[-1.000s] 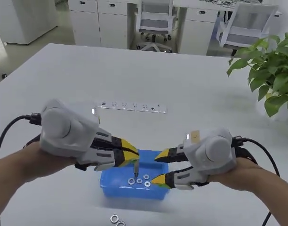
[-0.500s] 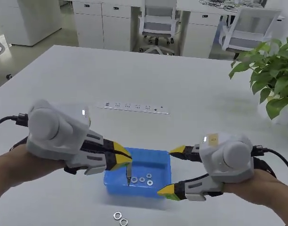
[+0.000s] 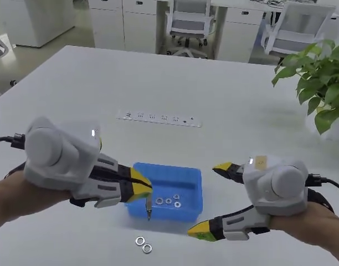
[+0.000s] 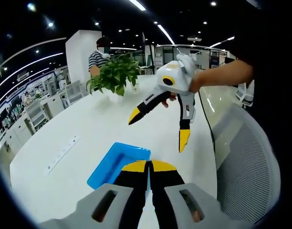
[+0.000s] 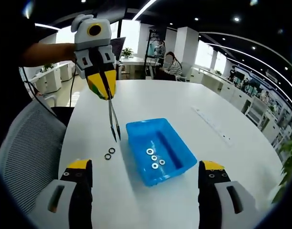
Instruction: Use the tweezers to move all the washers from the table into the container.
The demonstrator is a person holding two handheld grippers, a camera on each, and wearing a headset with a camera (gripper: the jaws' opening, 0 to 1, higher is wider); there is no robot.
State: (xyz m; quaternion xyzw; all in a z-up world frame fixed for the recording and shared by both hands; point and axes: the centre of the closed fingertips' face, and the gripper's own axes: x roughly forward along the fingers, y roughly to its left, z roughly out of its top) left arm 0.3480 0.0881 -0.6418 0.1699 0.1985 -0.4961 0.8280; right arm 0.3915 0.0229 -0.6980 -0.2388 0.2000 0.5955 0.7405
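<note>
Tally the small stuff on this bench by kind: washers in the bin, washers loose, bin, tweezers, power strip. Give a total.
Washers in the blue container: 4
Loose washers on the table: 2
Blue container: 1
Tweezers: 1
Power strip: 1
Total: 9

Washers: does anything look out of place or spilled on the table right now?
Two washers lie loose on the table, just outside the blue container, near the tweezers' tips. Four more washers sit inside. Nothing looks damaged.

Blue container (image 5: 174, 145) holds perhaps four washers (image 5: 154, 158); two others lie near the tweezers (image 5: 112, 117).
</note>
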